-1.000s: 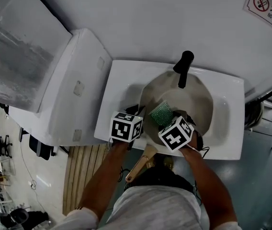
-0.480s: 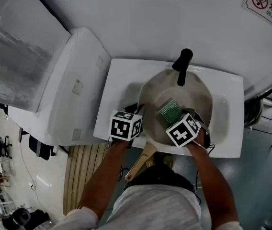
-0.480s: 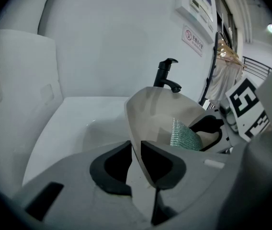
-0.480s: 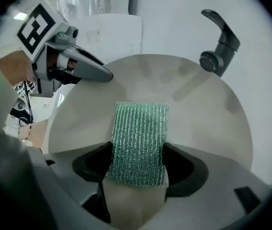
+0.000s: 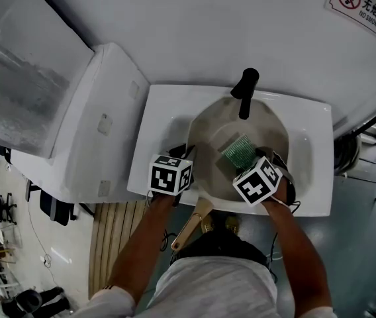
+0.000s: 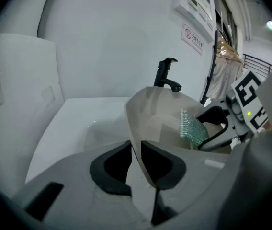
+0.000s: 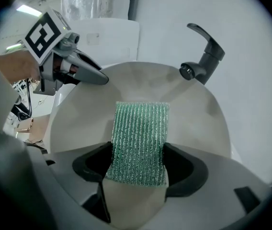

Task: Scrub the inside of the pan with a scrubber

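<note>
A cream pan (image 5: 271, 134) sits tilted in the white sink (image 5: 165, 128), its wooden handle (image 5: 193, 222) pointing back toward me over the front edge. My left gripper (image 5: 189, 158) is shut on the pan's left rim (image 6: 135, 123), the thin wall pinched between its pads. My right gripper (image 5: 251, 163) is shut on a green ribbed scrubber (image 5: 238, 152), which rests against the pan's inner surface (image 7: 193, 123). In the right gripper view the scrubber (image 7: 140, 138) stands up between the jaws. The scrubber (image 6: 192, 128) also shows in the left gripper view, inside the pan.
A black faucet (image 5: 244, 93) overhangs the pan's far side. A white cabinet (image 5: 95, 128) adjoins the sink on the left. A no-smoking sign (image 5: 363, 8) hangs on the wall. Wooden slats (image 5: 112, 237) cover the floor below.
My right gripper has carried the scrubber rightward and slightly farther across the pan's inside. The left gripper and the pan have stayed where they were.
</note>
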